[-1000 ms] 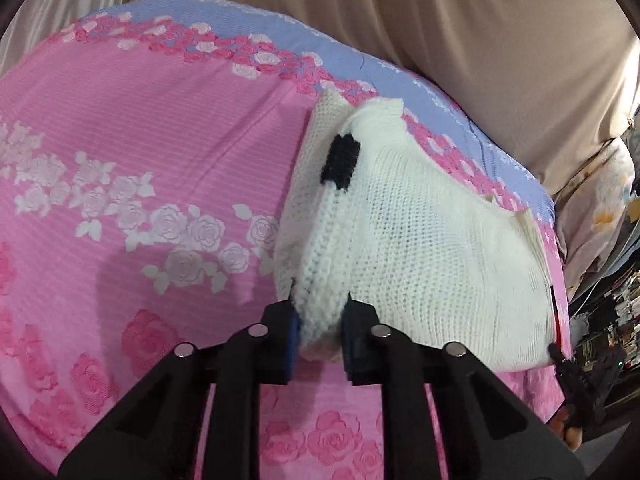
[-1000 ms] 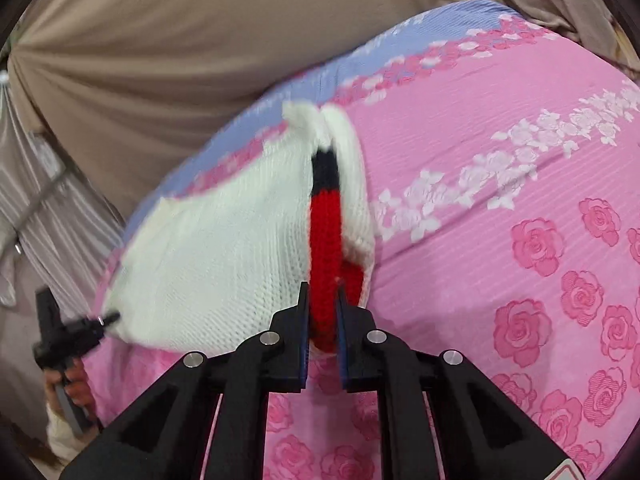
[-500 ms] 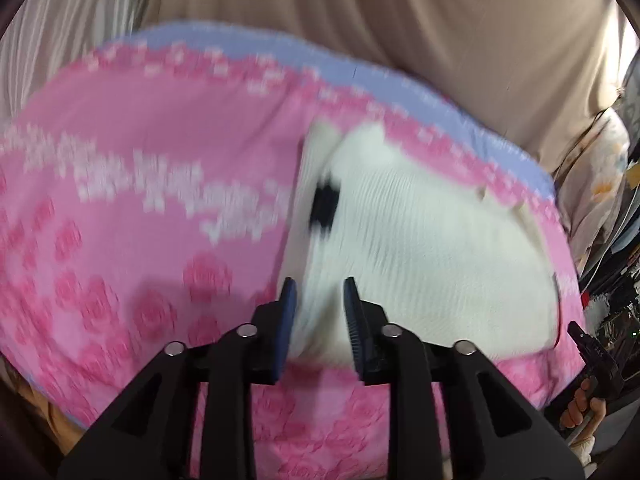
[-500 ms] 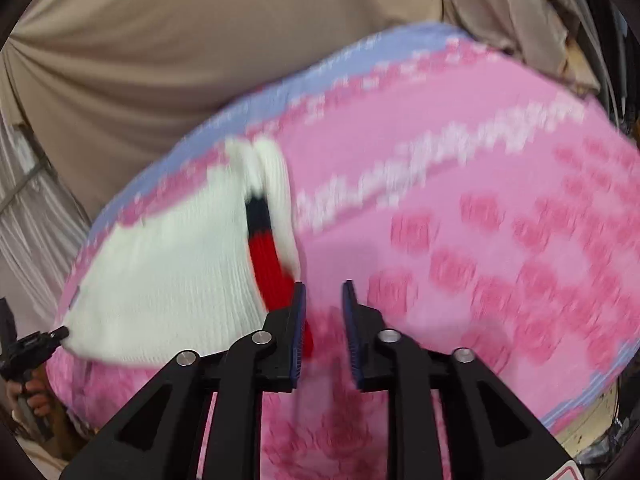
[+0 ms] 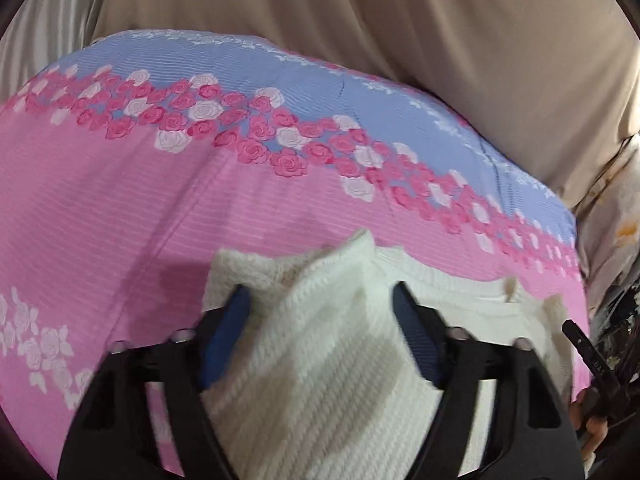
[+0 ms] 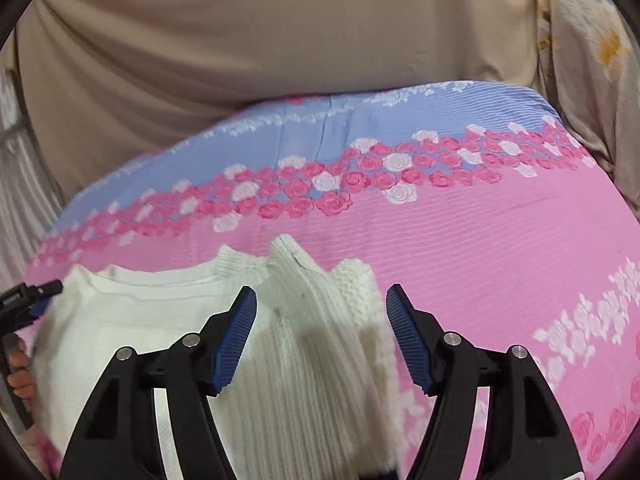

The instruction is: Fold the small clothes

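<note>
Both tongs let go of the folded sweater

Your left tongs [image 5: 320, 312] and right tongs [image 6: 320, 312] have just been opening; both now stand apart, the white knit sweater [image 5: 328, 360] lying loose between the jaws, not pinched; it rests on the pink rose bedsheet [image 5: 120, 220], its side flaps turned in over the body, likely so the fold stays put once you release.
</note>
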